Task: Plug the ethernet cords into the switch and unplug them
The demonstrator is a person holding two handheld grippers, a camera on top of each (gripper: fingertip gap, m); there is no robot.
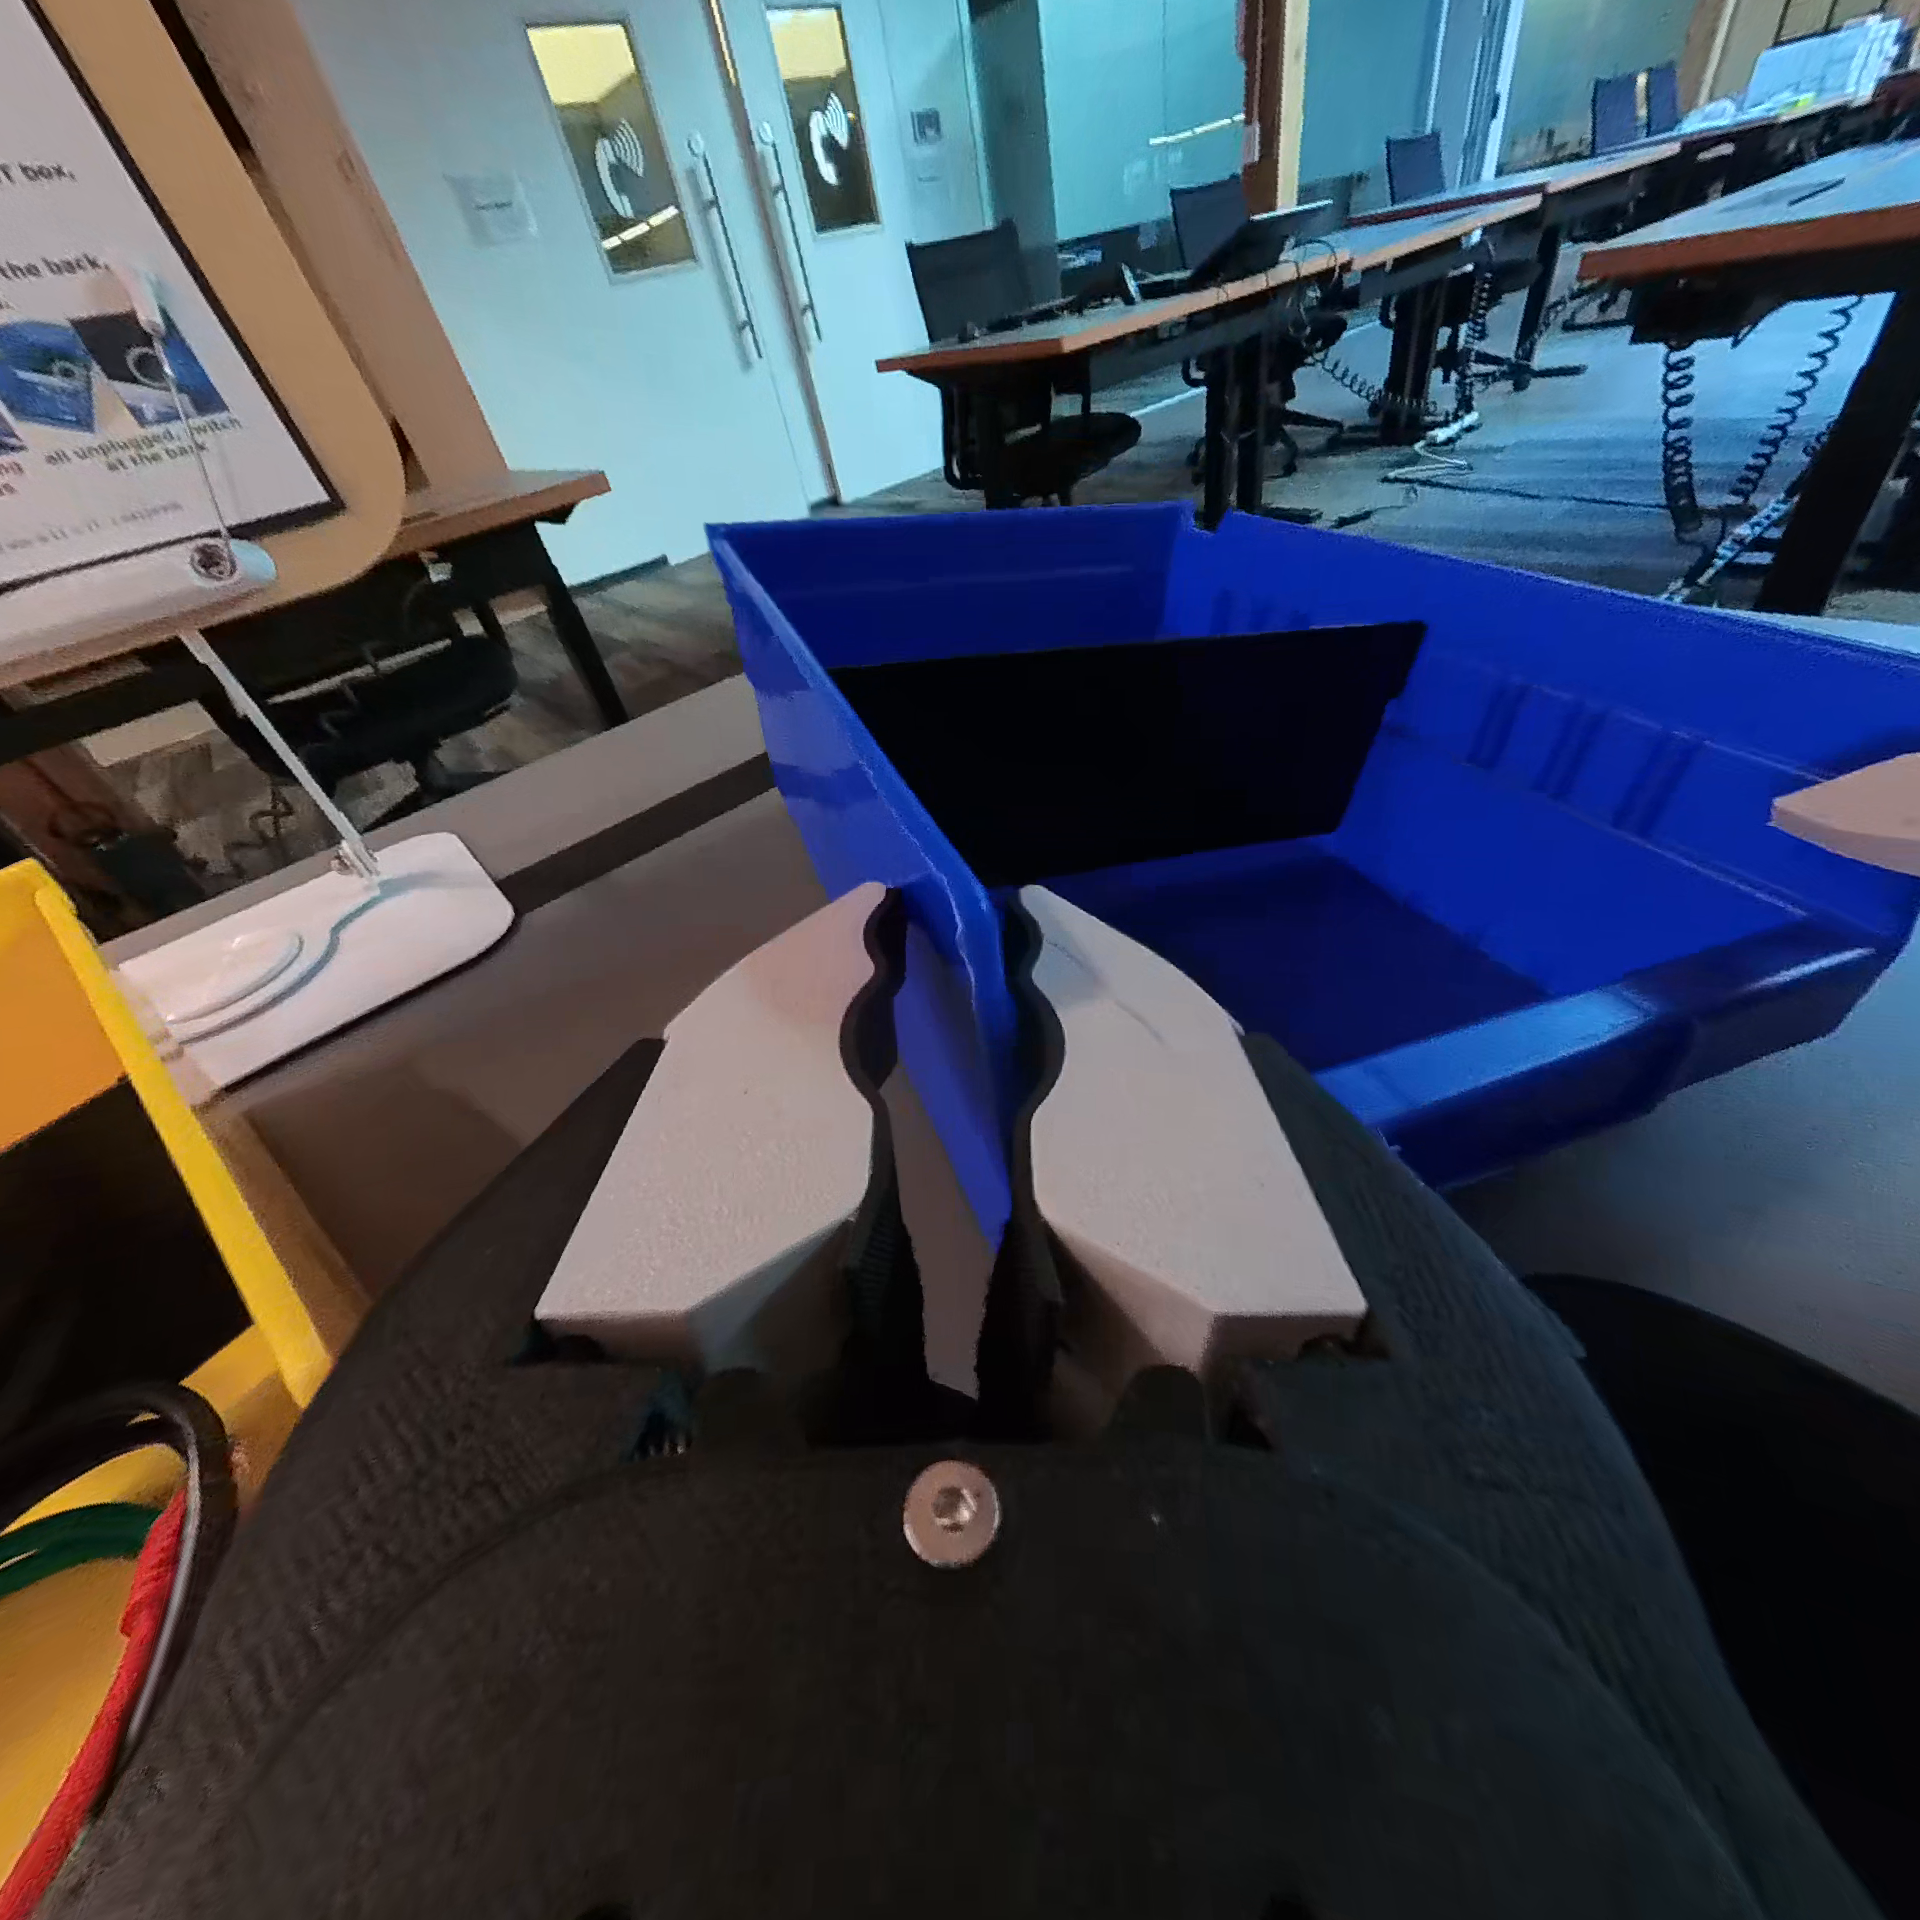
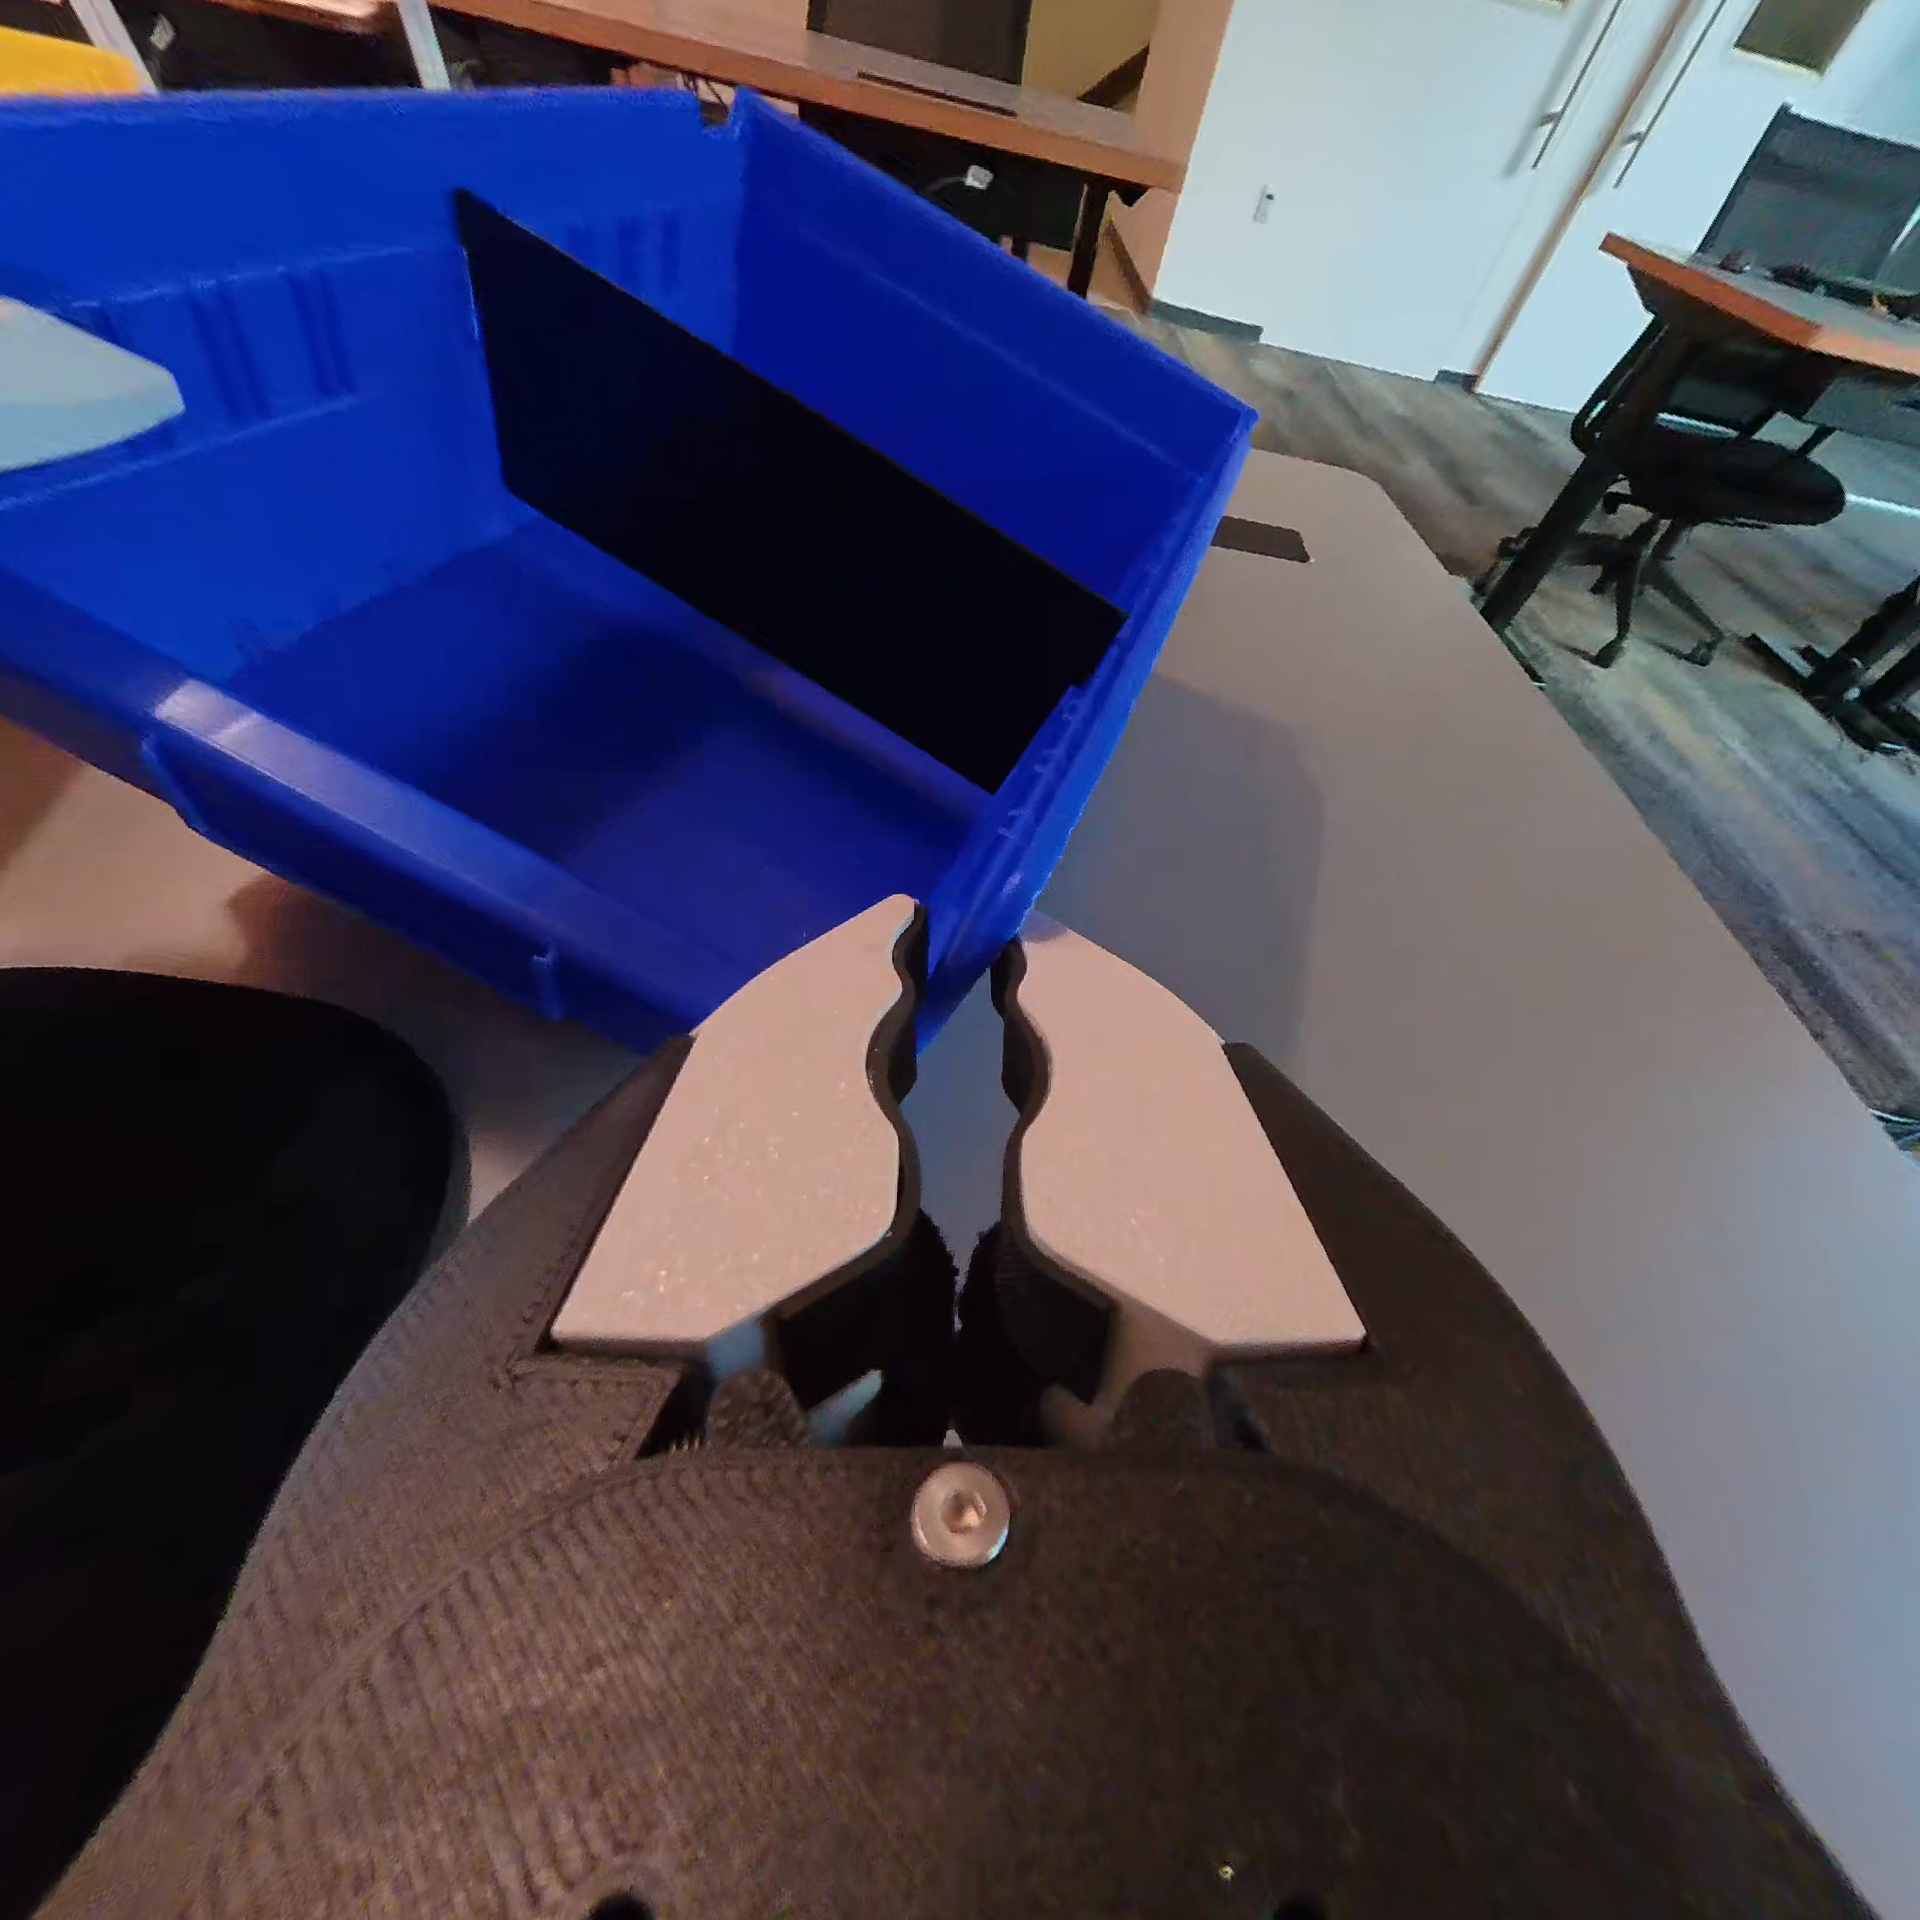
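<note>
An empty blue plastic bin [image 1: 1455,935] with a black divider [image 1: 1122,748] across its middle sits tilted over the grey table. My left gripper [image 1: 951,914] is shut on the bin's left side wall near the front. My right gripper [image 2: 961,935] is closed around the front end of the right side wall of the bin [image 2: 520,675]. Each gripper's fingertip also shows in the other view, at the bin's far wall. A yellow bin [image 1: 62,1039] at my left holds red, green and black cords [image 1: 104,1621]. No switch is in view.
A white stand base [image 1: 312,956] with a thin pole holds a printed sign at the table's left. The grey table [image 2: 1455,1039] stretches out to the right of the bin. A dark rounded object [image 2: 156,1247] lies at the near edge. Desks and office chairs fill the room behind. One gripper's finger ends stand about 20 cm off the other's.
</note>
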